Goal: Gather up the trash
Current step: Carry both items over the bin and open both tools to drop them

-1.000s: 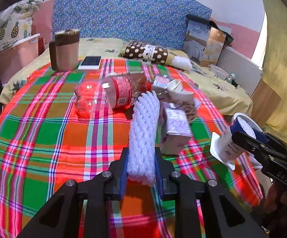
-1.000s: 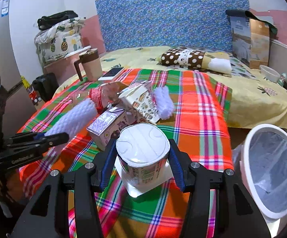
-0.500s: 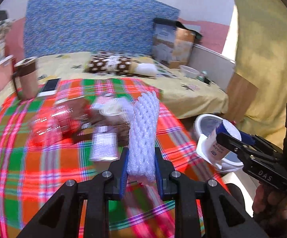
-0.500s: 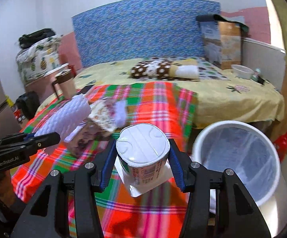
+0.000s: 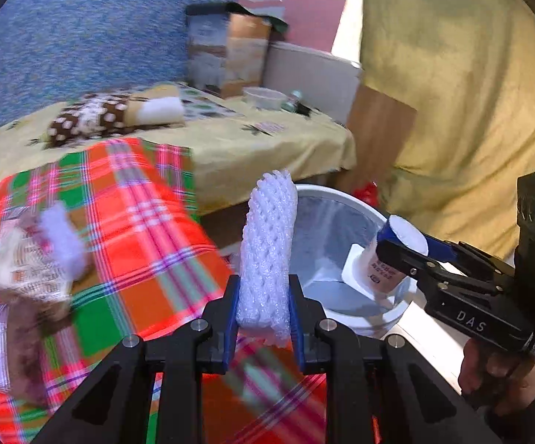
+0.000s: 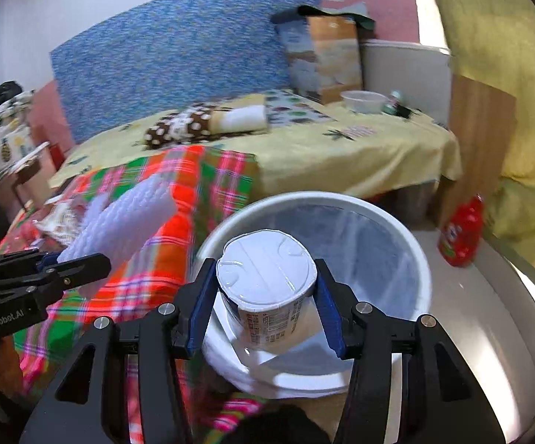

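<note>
In the left wrist view, the left tool point(image 5: 263, 318) is seen at the bottom centre, clamped on a white foam net sleeve point(image 5: 267, 255) that stands upright between the blue pads. In the right wrist view, the right tool point(image 6: 263, 307) is closed about a white lidded cup point(image 6: 267, 285), held at the lower centre of the frame. Directly behind the cup, a white lined bin point(image 6: 407, 255) is recorded at centre right; the cup overlaps the bin's opening. The sleeve is seen just left of the bin rim. A plaid cloth point(image 5: 138, 251) covers the bed's near end at lower left, with blurred trash point(image 5: 27, 262) lying on it at the left edge. A red bottle point(image 6: 463, 236) stands on the floor at right. Farther back, a spotted pillow point(image 6: 189, 125) is noted on the yellow bedsheet point(image 6: 341, 151), with a blue headboard point(image 6: 178, 51) behind.
</note>
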Demonstrator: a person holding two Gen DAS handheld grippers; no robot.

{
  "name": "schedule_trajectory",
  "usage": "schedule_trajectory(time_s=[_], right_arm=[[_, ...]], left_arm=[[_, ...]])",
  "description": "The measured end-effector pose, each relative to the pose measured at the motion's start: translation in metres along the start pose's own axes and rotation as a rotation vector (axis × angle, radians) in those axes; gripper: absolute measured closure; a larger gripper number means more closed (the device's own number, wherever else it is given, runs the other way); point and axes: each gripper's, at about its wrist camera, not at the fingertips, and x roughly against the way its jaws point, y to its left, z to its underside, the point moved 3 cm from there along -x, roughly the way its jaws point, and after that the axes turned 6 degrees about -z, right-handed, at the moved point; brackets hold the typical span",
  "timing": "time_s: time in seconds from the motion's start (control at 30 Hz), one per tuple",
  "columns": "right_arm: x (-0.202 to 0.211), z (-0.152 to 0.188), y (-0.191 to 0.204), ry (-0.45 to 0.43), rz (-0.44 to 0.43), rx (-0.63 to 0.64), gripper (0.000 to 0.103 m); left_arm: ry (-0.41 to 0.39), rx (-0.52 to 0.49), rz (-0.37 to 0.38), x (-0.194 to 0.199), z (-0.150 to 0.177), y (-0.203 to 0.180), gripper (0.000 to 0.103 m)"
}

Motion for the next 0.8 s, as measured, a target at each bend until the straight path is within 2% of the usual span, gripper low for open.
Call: schedule_trajectory(time_s=[0.2,0.43,0.53,0.6,0.67,0.8], right_arm=[[-0.011,0.006,-0.022,0.051,0.035,-0.039,0.050],[-0.017,0.014,-0.033,0.097,0.028,-0.067,0.050],[-0.016,0.015,-0.037,0.101,0.031,-0.076,0.049],[-0.014,0.015,-0.037,0.101,0.030,-0.077,0.039],[-0.014,0.015,-0.038,0.100,0.028,-0.076,0.038],[-0.013,0.014,-0.041,0.094,0.032,-0.082,0.038]], left_arm=[[0.057,-0.041,0.061,-0.037,-0.001,-0.027,0.079],[0.116,-0.028,0.084,-0.057,0.003,-0.036,0.078],[0.125,-0.025,0.091,-0.060,0.003,-0.036,0.075],[0.120,-0.023,0.090,-0.060,0.002,-0.037,0.070],[0.113,-0.021,0.086,-0.060,0.001,-0.036,0.062],[0.106,-0.010,0.090,-0.059,-0.002,-0.035,0.062]])
